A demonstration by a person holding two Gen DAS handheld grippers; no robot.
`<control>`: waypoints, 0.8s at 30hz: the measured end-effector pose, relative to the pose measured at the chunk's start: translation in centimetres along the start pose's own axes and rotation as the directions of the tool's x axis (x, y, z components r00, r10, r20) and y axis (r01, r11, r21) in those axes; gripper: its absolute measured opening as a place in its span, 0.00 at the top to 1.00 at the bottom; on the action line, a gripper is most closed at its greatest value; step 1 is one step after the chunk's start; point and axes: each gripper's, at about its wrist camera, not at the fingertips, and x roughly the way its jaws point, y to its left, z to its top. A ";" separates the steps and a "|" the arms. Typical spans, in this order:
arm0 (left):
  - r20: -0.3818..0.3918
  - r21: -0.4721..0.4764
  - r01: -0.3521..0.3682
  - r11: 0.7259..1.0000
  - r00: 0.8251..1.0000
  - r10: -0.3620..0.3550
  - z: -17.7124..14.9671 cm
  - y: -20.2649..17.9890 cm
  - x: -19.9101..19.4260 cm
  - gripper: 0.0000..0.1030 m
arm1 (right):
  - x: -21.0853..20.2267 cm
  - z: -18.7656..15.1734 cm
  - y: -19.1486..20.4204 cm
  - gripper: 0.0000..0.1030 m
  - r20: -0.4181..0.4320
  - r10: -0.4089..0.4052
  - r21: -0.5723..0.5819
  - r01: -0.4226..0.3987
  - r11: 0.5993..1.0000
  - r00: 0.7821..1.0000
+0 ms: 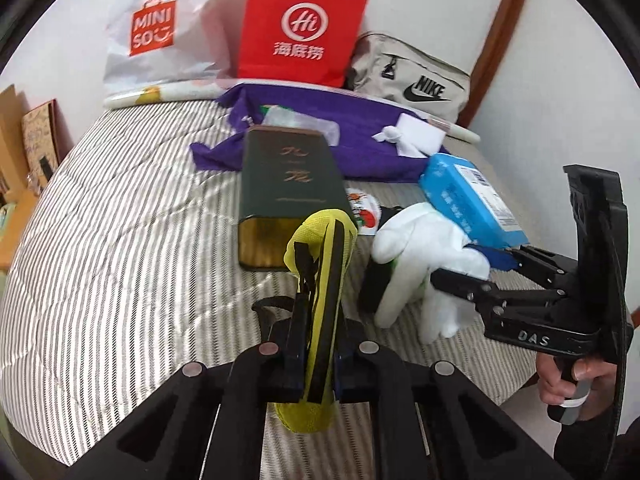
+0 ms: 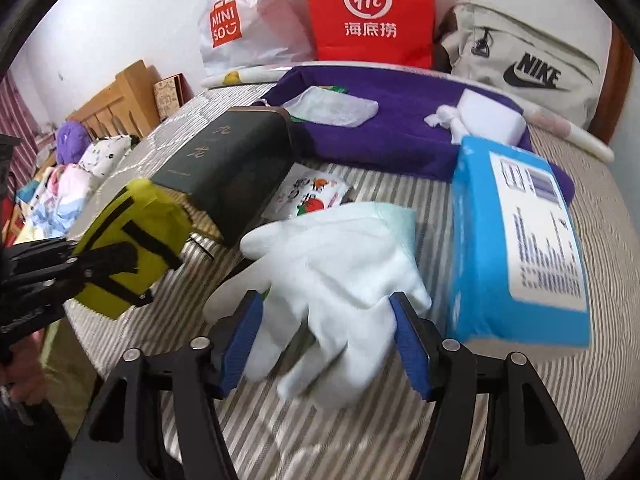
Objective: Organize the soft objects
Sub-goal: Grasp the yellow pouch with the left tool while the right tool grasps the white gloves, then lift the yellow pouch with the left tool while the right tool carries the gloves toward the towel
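We find the yellow pouch with black straps clamped edge-on in the left claw, raised above the striped bed. The white glove lies on the bed just beside it; the right claw straddles the glove's fingers with its blue pads apart, and whether they press the fabric we cannot tell. A dark green box lies beyond the pouch, a blue packet beside the glove, and a small printed sachet between them. Farther back a purple cloth carries a white block. A red paper bag, a white plastic bag and a beige bag stand against the wall.
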 end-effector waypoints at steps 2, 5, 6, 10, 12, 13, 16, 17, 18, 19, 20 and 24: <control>-0.016 -0.022 0.003 1.000 1.000 -0.003 -0.2 0.8 0.5 0.91 | 0.2 0.0 0.3 0.61 0.020 -0.034 -0.032 0.034 0.999 0.999; -0.028 -0.050 0.025 0.998 0.999 -0.026 -0.5 1.3 1.1 0.91 | 0.1 -0.1 0.3 0.86 0.017 -0.023 -0.060 0.024 0.998 1.000; -0.028 -0.058 0.034 0.998 0.999 -0.036 -0.5 1.4 1.2 0.91 | -0.1 -0.1 0.1 0.88 0.024 -0.011 -0.056 0.012 0.998 1.000; -0.024 -0.062 0.033 0.998 0.999 -0.035 -0.5 1.4 1.2 0.91 | -2.2 -0.5 -0.5 0.90 0.071 0.034 -0.050 -0.030 0.998 0.997; -0.028 -0.065 0.037 0.997 0.999 -0.039 -0.5 1.4 1.2 0.91 | -3.5 -0.8 -0.7 0.90 0.090 0.048 -0.047 -0.044 0.998 0.995; -0.031 -0.069 0.037 0.997 0.999 -0.039 -0.6 1.5 1.2 0.91 | -3.9 -1.0 -0.7 0.90 0.094 0.049 -0.048 -0.044 0.998 0.994; -0.037 -0.085 0.032 0.996 0.999 -0.035 -0.9 1.7 1.1 0.91 | -5.6 -2.0 -0.9 0.90 0.104 0.044 -0.056 -0.038 0.998 0.994; -0.038 -0.089 0.030 0.996 0.999 -0.034 -1.0 1.8 1.0 0.91 | -6.2 -2.4 -0.9 0.90 0.106 0.042 -0.059 -0.036 0.998 0.993; -0.040 -0.093 0.026 0.995 0.999 -0.030 -1.1 1.9 0.8 0.91 | -6.8 -2.9 -1.0 0.90 0.110 0.035 -0.059 -0.029 0.998 0.993; -0.038 -0.096 0.018 0.995 0.999 -0.022 -1.2 1.9 0.5 0.91 | -7.5 -3.4 -1.2 0.90 0.115 0.030 -0.058 -0.024 0.998 0.993; -0.036 -0.095 0.013 0.995 0.999 -0.016 -1.3 1.8 0.3 0.91 | -7.9 -3.7 -1.4 0.90 0.118 0.029 -0.054 -0.023 0.998 0.993; -0.048 -0.079 -0.012 0.997 0.999 0.008 -1.7 1.4 -0.3 0.91 | -9.7 -5.5 -2.9 0.90 0.123 0.005 -0.027 -0.001 1.000 0.992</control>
